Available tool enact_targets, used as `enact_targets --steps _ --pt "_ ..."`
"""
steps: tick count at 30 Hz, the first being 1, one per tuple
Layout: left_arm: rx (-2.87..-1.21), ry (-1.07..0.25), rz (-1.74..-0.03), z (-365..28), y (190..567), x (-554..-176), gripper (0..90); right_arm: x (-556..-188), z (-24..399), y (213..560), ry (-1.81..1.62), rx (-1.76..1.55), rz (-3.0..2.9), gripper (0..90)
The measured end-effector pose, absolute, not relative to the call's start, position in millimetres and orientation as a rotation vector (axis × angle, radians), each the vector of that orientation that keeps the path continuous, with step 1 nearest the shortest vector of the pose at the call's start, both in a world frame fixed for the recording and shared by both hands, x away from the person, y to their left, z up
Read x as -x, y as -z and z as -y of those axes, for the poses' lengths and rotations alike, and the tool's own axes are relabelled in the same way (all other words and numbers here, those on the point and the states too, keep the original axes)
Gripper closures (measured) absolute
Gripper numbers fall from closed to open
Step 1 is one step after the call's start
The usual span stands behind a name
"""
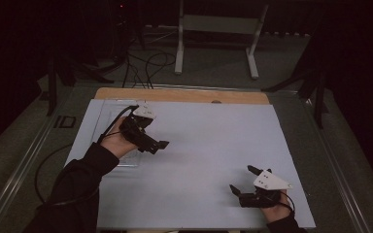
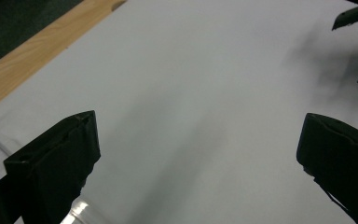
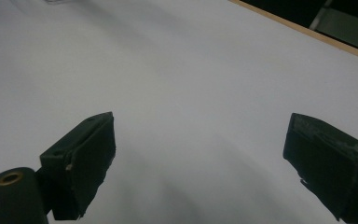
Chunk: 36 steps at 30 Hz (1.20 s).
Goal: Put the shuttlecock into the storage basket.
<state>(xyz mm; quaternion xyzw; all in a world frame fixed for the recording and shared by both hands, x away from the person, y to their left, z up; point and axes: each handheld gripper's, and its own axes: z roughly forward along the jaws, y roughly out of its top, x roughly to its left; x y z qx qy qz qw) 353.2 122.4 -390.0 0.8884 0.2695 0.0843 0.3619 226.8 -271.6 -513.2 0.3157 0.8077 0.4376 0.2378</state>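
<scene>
My left gripper (image 1: 156, 140) hangs over the left half of the pale sheet (image 1: 209, 141), held in a hand with a dark sleeve. In the left gripper view, the left gripper (image 2: 198, 140) has its jaws wide apart with bare sheet between them. My right gripper (image 1: 242, 178) is near the front right of the sheet, pointing left. It is open too, and in its own view the right gripper (image 3: 200, 149) frames nothing but sheet. The right gripper's fingertips (image 2: 354, 15) also peek into the left gripper view at the top right.
A wooden strip (image 1: 182, 94) runs along the table's far edge. A faint clear rectangular sheet (image 1: 108, 109) lies flat under the left hand. Beyond the table are a white stand (image 1: 217, 29) and cables (image 1: 145, 68) on the floor; metal rails flank the table.
</scene>
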Motion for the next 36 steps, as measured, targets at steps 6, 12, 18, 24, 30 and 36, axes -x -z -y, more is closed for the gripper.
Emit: enact_targets --steps 6,12,18,24,30,36 --pt "-2.283 -0.197 -0.665 -114.4 393.4 -350.3 0.1 -226.8 271.5 513.3 -1.194 -0.865 -2.214 9.1" --pt "-2.278 -0.194 -0.615 -105.6 401.1 -343.5 0.1 -226.9 271.6 513.4 -1.192 -0.867 -2.214 9.1" --pt "-2.255 -0.201 -0.553 -101.4 409.2 -335.7 0.1 -226.8 272.0 513.2 -1.195 -0.868 -2.214 9.1" --pt "-2.259 -0.21 -0.531 -97.8 419.1 -328.7 0.1 -226.6 271.0 513.3 -1.191 -0.865 -2.215 9.1" --pt "-2.231 -0.194 -0.54 -97.3 429.7 -323.3 0.1 -226.8 271.5 513.2 -1.192 -0.865 -2.215 9.2" --pt "-2.233 -0.189 -0.546 -97.8 439.6 -316.3 0.1 -227.2 271.6 513.6 -1.196 -0.863 -2.217 9.1"
